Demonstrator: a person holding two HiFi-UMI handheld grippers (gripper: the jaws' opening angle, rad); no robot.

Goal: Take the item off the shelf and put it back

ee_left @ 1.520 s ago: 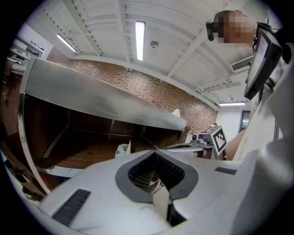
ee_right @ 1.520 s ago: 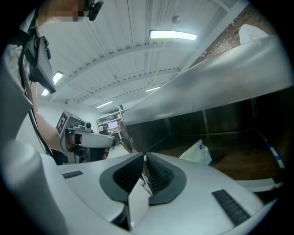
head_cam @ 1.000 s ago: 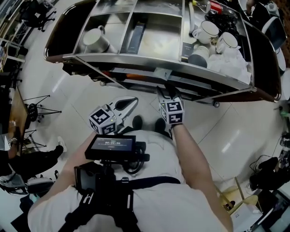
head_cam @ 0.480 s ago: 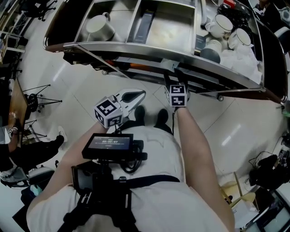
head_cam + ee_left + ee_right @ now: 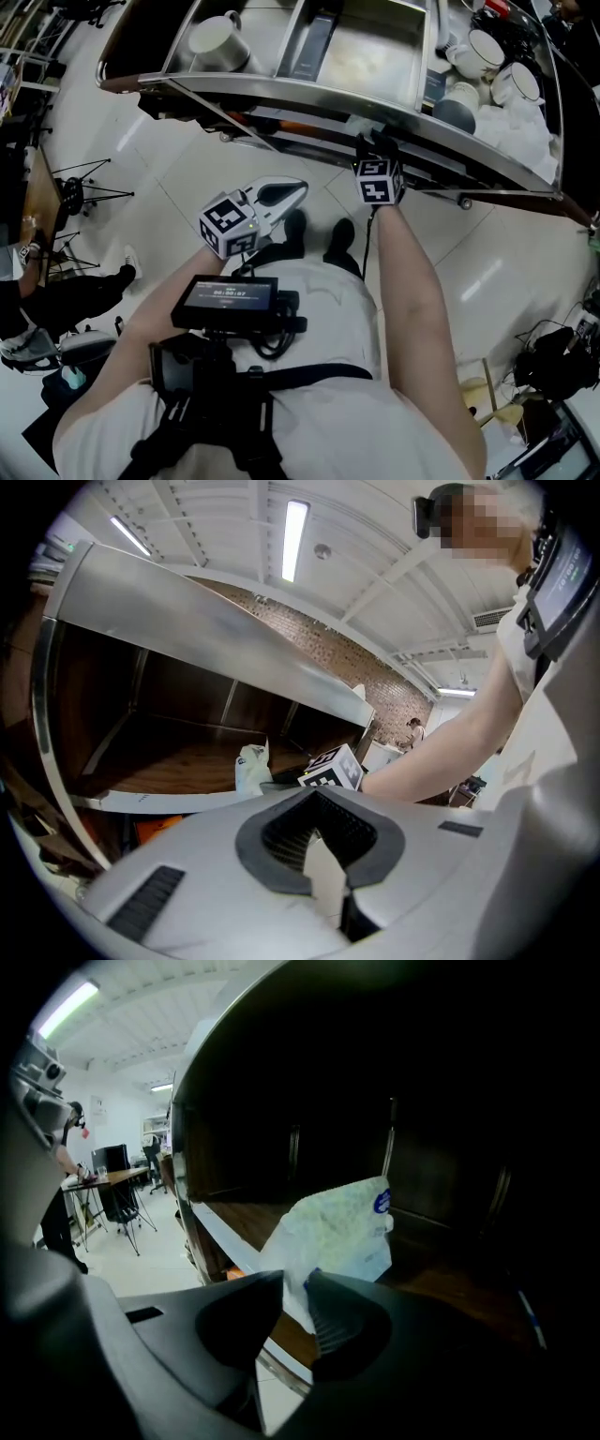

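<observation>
A white plastic packet (image 5: 342, 1227) with a blue mark stands on the dark wooden lower shelf (image 5: 450, 1288) of a metal cart. My right gripper (image 5: 295, 1288) reaches in under the steel top tray (image 5: 309, 92). Its jaws have just been closing, and the packet's lower corner is pinched between the pads. In the head view only its marker cube (image 5: 378, 180) shows at the shelf's edge. The left gripper view also catches the packet (image 5: 251, 769) beside that cube (image 5: 333, 769). My left gripper (image 5: 298, 187) hangs shut and empty in front of the cart, its jaws (image 5: 319, 841) pressed together.
The top tray holds a grey mug (image 5: 214, 42), a dark long box (image 5: 314, 42) and several white cups (image 5: 487, 52) at the right. Something orange (image 5: 291, 127) lies on a lower level. A tripod stand (image 5: 80, 192) is on the tiled floor at the left.
My right gripper has moved forward and lower, in under the top tray's edge. The left gripper has stayed about where it was.
</observation>
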